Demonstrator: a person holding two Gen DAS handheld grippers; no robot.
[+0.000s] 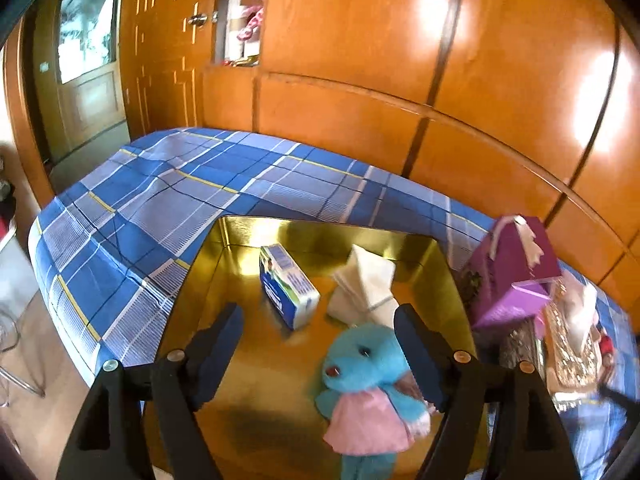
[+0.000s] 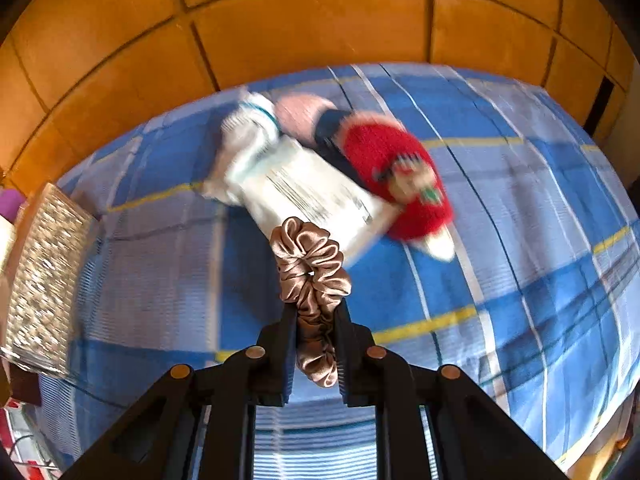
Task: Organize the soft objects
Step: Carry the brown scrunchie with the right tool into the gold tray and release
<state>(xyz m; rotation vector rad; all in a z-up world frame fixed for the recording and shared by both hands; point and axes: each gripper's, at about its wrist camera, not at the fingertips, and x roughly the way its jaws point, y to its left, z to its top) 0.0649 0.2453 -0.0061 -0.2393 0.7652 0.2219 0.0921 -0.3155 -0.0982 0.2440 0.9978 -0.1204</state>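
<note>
The left gripper (image 1: pixel 320 354) is standing released over the gold box (image 1: pixel 444 272), its black fingers (image 1: pixel 218 344) spread wide with nothing pressed between them. The blue plush toy (image 1: pixel 368 384) in a pink dress is lying on the box floor at about 5 o'clock in the left wrist view, just against the inside of the right-hand finger but, as far as I can judge, no longer gripped. Further in, toward 12 o'clock of the toy, a small blue-and-white carton (image 1: pixel 288 288) and a folded white cloth (image 1: pixel 364 284) are already sitting in the box.

The right gripper (image 2: pixel 316 312) is clenched on a brown satin scrunchie (image 2: pixel 312 268), which is bunching out past the fingertips above the blue checked bed cover (image 2: pixel 520 240).

The step in hand looks like dropping soft things into the box one at a time: the toy seems delivered, and the scrunchie is next. That calls for the left gripper backing out to clear the opening while the right one is carrying the scrunchie across to the box and letting go above it.

At 12 o'clock of the scrunchie a white packet (image 2: pixel 316 192), a red knitted item (image 2: pixel 396 176) and something pale and pink are lying blurred; what they are is hard to say. The toy's legs are cut off by the frame edge. A purple gift box (image 1: pixel 512 276) and a glittery box (image 2: pixel 44 276) are only partly showing, and the gold box is not appearing in the right wrist view at all
</note>
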